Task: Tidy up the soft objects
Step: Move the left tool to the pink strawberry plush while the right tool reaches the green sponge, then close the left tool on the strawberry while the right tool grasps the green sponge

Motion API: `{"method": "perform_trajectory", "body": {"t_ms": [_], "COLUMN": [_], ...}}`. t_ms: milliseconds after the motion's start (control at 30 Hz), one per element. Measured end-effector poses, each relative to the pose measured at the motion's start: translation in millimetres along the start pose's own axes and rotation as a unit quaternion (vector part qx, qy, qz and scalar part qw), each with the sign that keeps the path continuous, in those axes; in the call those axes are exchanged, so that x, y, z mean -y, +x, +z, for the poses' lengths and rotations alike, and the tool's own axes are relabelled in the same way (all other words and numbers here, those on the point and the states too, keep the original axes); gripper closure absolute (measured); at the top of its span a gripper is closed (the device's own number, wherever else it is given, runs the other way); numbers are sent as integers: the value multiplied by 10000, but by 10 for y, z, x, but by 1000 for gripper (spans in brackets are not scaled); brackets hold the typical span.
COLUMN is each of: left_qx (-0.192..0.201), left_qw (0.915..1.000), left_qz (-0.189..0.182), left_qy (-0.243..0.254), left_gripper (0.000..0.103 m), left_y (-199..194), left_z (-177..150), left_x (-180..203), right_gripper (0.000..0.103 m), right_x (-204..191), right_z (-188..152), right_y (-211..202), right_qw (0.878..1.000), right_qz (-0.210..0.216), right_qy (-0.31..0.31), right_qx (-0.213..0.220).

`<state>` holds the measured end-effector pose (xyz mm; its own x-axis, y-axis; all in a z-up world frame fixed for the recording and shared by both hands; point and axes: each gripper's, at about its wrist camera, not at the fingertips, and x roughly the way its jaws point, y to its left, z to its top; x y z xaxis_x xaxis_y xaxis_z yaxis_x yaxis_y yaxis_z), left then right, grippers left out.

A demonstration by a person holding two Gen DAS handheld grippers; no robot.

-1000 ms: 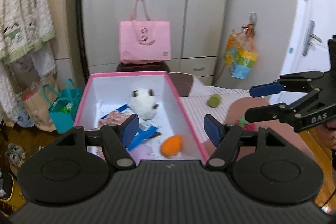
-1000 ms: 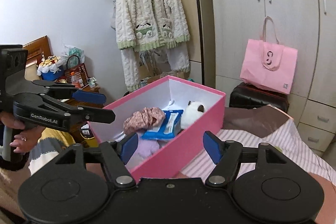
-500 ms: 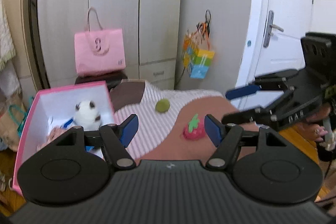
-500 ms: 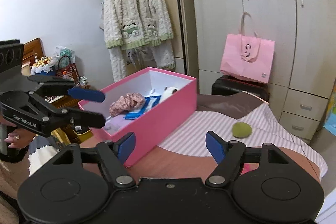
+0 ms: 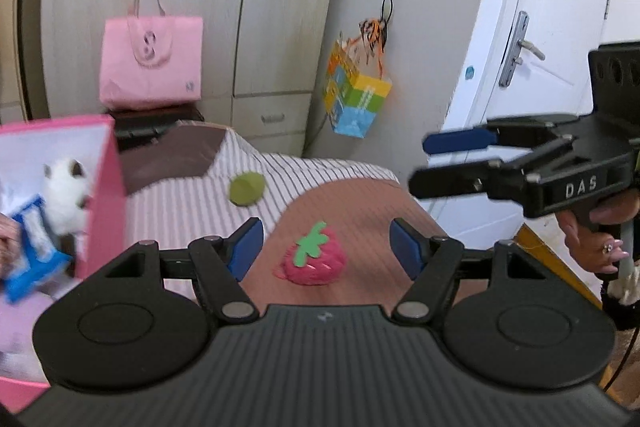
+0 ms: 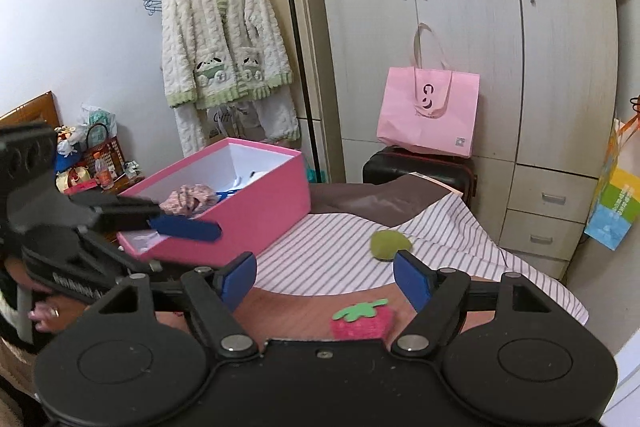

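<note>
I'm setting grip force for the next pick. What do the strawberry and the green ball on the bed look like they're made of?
Strawberry: apparently knitted or crocheted pink yarn, matte and ribbed, with a flat green leaf that looks like felt.
Green ball: probably felt or plush, matte and fuzzy, with no shine; motion blur leaves it open.
Both look soft and squashable.

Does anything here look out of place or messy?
Two soft toys lie loose on the bed, outside the pink box that holds the others: a strawberry on the brown cover and a green ball on the striped sheet. Nothing looks spilled or damaged. Both grippers are open and empty.
</note>
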<state>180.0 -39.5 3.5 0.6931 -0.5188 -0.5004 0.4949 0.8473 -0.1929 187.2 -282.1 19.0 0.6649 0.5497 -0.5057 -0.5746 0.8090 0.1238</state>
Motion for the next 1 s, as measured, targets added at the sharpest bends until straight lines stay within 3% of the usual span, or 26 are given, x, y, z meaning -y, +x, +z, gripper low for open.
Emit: {"method": "perform_trajectory", "body": {"t_ms": [300,467,533,733,900,1000], "left_qx": [-575,-632,-608,-514,-624,-628], "left_qw": [9983,9975,9979,9984,9971,9967], "left_qz": [27,-27,-139,95,334,500], "left_qy": [-80,-313,-184,193,267,71], "left_gripper": [34,34,34,34,34,34], "left_y": [766,1023,1098,1248,1351,1391], "left_z": [-203,-286,-332,-375,-396,-365], "left_x": [-23,-108,-108,-14,19,-19], "right_gripper": [24,24,25,25,23,23], "right_x": [350,542,620,816,1024,1085], "right_z": [-71,-170,-197,-200,-138,-130], "right_y": [499,847,981,1345,1732,1964], "right_qw": [9990,9982,9979,9951,9914,9904], "right_qz": [229,439,510,826,1232,1205], "right_qy": [-375,-397,-409,-536,-138,-89], "right_qx": [-56,-49,7,44,-411,-669]}}
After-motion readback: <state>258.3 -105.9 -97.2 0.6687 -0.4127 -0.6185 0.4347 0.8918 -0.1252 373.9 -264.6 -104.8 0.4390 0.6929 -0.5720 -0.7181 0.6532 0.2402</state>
